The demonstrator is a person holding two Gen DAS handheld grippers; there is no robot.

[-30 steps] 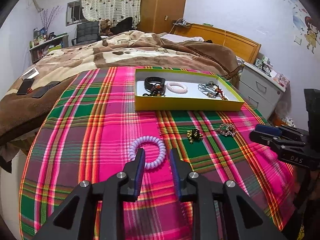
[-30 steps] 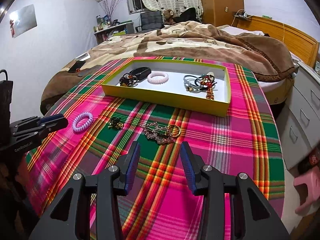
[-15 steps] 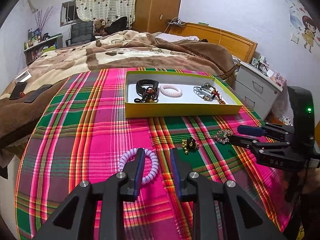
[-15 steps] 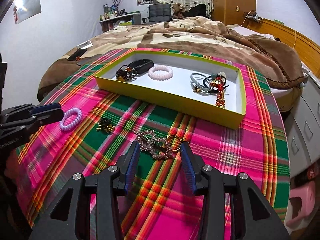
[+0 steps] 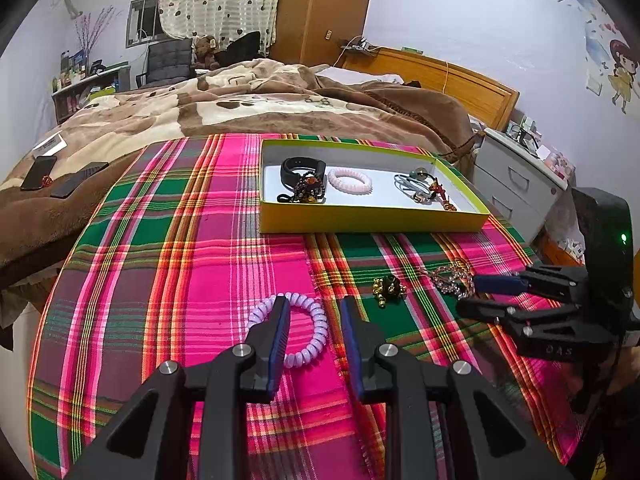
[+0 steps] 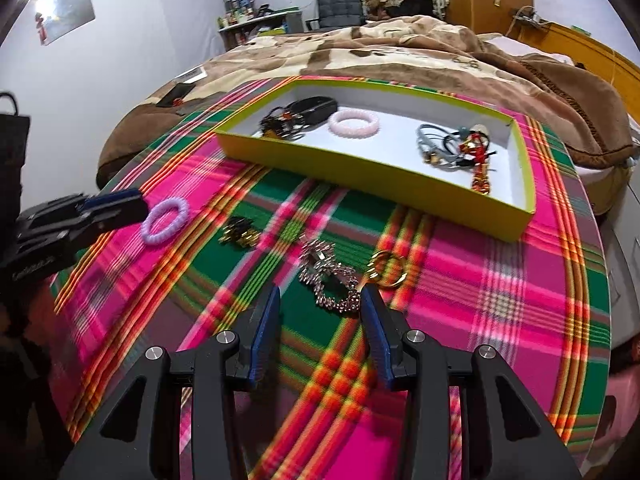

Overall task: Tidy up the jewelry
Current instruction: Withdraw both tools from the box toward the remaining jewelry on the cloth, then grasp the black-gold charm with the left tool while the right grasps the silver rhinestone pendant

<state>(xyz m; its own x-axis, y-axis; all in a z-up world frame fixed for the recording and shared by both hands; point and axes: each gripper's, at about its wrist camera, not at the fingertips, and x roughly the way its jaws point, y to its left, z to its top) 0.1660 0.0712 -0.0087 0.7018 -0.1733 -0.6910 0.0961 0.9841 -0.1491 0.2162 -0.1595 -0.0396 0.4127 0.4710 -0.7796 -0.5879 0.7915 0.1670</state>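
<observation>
A counter under a pink-and-green plaid cloth (image 5: 168,264) carries a shallow yellow cardboard tray (image 5: 372,222) at 12 o'clock. The left claw (image 5: 314,308) is spread astride a lilac spiral plastic bracelet (image 5: 310,340). The right claw (image 6: 318,300) is spread, with a sparkly silver chain bracelet (image 6: 332,280) lying between its tips.

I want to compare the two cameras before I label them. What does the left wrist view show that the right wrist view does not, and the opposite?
Only the left wrist view: the left hand-held gripper close up, open around the lilac coil bracelet, and a wall sticker of a girl.

Only the right wrist view: the right hand-held gripper close up, open, just before the sparkly chain and gold ring; a grey poster on the wall.

Both: the yellow tray, the plaid cloth, the small gold-and-black piece.
</observation>
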